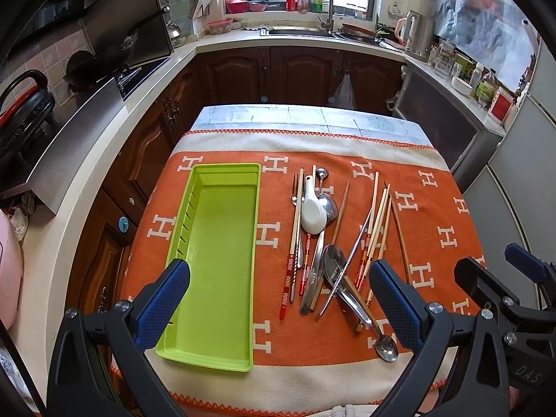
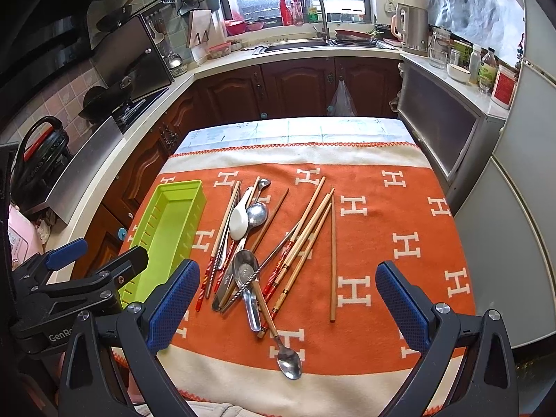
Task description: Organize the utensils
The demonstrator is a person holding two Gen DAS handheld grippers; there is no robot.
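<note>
Both grippers hover wide apart above the near edge of the table, holding nothing: the left gripper point(image 1: 278, 299) over the green tray point(image 1: 215, 243) and the utensil pile, the right gripper point(image 2: 288, 299) over the pile's near end. "GenRo" can be read on the left tool's body in the right wrist view, and "DAS" on the right tool in the left wrist view. White H letters repeat across the orange blanket point(image 2: 382, 243). Nothing lies in the tray; the chopsticks point(image 2: 305, 239), white ceramic spoon point(image 2: 239, 222) and metal spoons point(image 2: 290, 361) lie loose just beside it.
</note>
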